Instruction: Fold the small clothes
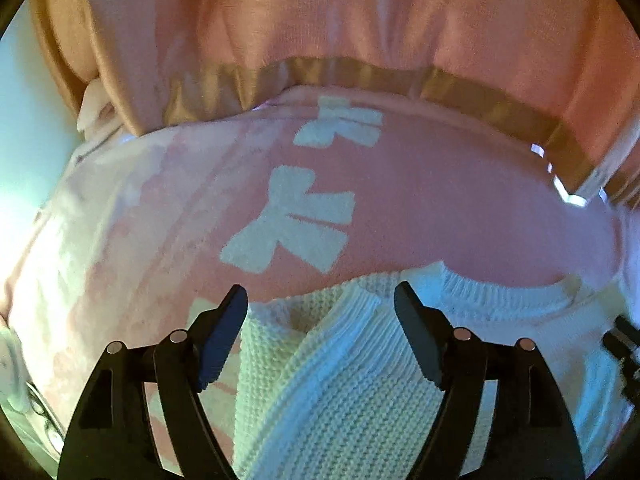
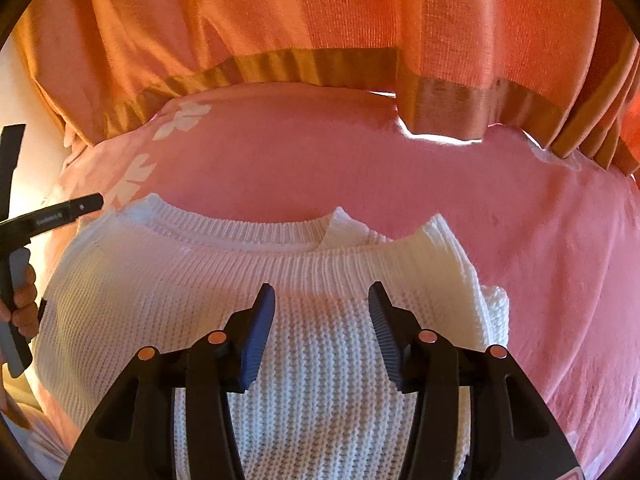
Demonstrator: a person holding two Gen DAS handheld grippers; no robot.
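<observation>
A white knitted sweater (image 2: 224,280) lies folded on a pink bedspread (image 2: 360,168); its ribbed edges lie along the far side. In the left wrist view the sweater (image 1: 336,360) fills the lower middle. My left gripper (image 1: 320,298) is open, its fingers either side of a ribbed edge, just above the knit. My right gripper (image 2: 322,296) is open over the sweater's middle, near the ribbed hem, holding nothing. The left gripper also shows at the left edge of the right wrist view (image 2: 52,212), held by a hand.
The bedspread (image 1: 440,208) has white bow patterns (image 1: 292,220). An orange curtain (image 2: 320,20) with a gold band (image 2: 280,66) hangs along the far side of the bed. A pale wall (image 1: 24,120) shows at far left.
</observation>
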